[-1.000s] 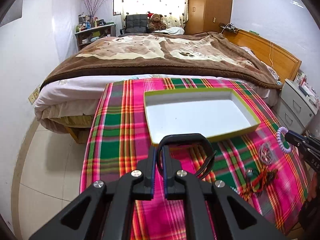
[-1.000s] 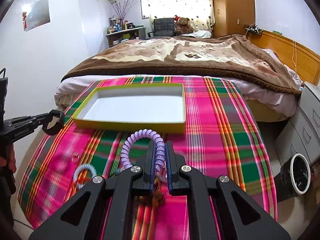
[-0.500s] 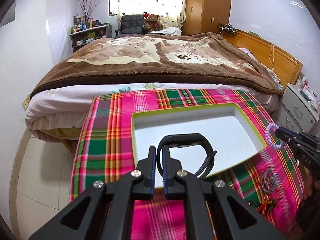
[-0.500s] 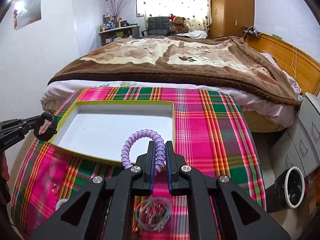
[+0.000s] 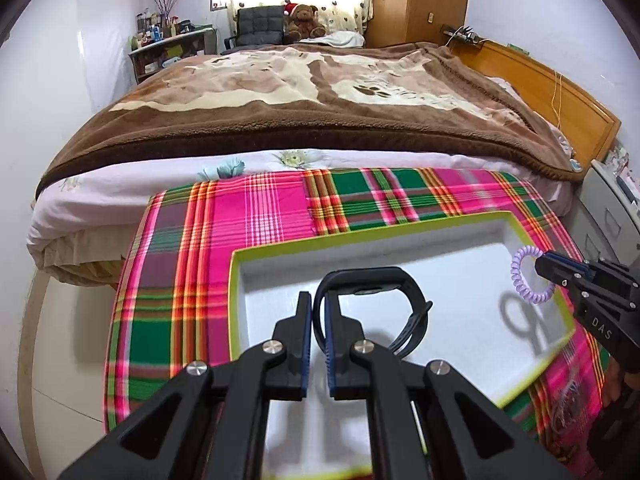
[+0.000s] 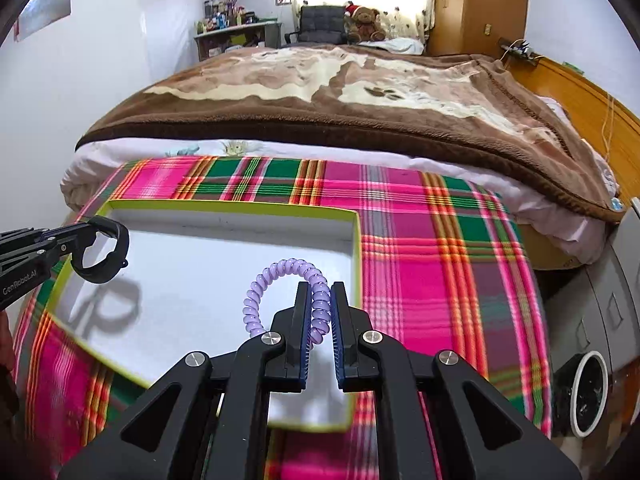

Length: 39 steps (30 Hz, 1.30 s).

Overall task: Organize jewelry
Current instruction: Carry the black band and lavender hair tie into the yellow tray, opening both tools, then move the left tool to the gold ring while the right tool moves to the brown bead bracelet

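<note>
A bedroom: a desk under a pink-and-green plaid cloth [image 5: 256,220] stands against a bed with a brown blanket [image 5: 320,92]; beyond are a teddy bear [image 5: 305,20] and a wooden wardrobe [image 5: 420,0]. Directly ahead of and below both grippers lies a shallow white tray [image 6: 224,204] with a lime rim. The left gripper [image 5: 319,312] is clamped on a black band [image 5: 384,280] held above the tray. The right gripper [image 6: 320,308] pinches a purple coil bracelet [image 6: 280,270] over it. "DAS" shows on the right gripper, "GenRobot.AI" on the left.
</note>
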Motion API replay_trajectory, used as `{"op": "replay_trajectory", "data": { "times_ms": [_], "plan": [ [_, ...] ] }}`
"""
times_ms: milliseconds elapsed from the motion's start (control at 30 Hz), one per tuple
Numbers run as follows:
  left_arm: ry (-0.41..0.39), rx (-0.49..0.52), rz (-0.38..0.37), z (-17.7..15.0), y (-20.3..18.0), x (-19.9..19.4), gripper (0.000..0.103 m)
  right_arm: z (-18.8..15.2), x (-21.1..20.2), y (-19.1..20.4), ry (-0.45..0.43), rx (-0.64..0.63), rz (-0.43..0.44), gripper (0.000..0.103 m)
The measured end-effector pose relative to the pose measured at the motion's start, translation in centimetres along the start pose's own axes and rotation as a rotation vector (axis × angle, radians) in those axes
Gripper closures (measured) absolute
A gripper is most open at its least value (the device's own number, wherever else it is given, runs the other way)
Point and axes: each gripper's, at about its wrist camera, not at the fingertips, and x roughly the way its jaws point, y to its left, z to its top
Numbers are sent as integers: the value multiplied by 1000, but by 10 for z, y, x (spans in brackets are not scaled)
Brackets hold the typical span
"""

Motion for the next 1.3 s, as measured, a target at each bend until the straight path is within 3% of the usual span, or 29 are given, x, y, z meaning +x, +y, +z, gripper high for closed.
{"op": "replay_trajectory", "data": {
  "times_ms": [367, 700, 867, 900, 967, 1033, 1100, 1300],
  "plan": [
    [47, -12, 27, 4, 3, 34, 97, 24, 38, 4, 44, -31, -13, 94],
    [62, -11, 45, 2, 2, 40, 96, 22, 57, 7, 98, -62, -19, 93],
    [61, -25, 39, 3, 5, 42, 90, 22, 59, 6, 92, -55, 1, 93],
    [55, -32, 34, 4, 6, 40, 87, 22, 58, 6, 88, -55, 1, 91],
    [38, -47, 16, 4, 8, 34, 67, 21, 55, 7, 80, -56, -1, 80],
    [19, -56, 1, 3, 10, 27, 62, 22, 49, 7, 65, -51, 22, 60],
    [2, -54, -19, 3, 10, 17, 62, 22, 42, 10, 44, -51, 26, 56],
    [-63, -28, -78, -4, 6, -28, 61, 19, 3, 15, -40, -41, 43, 56]
  ]
}}
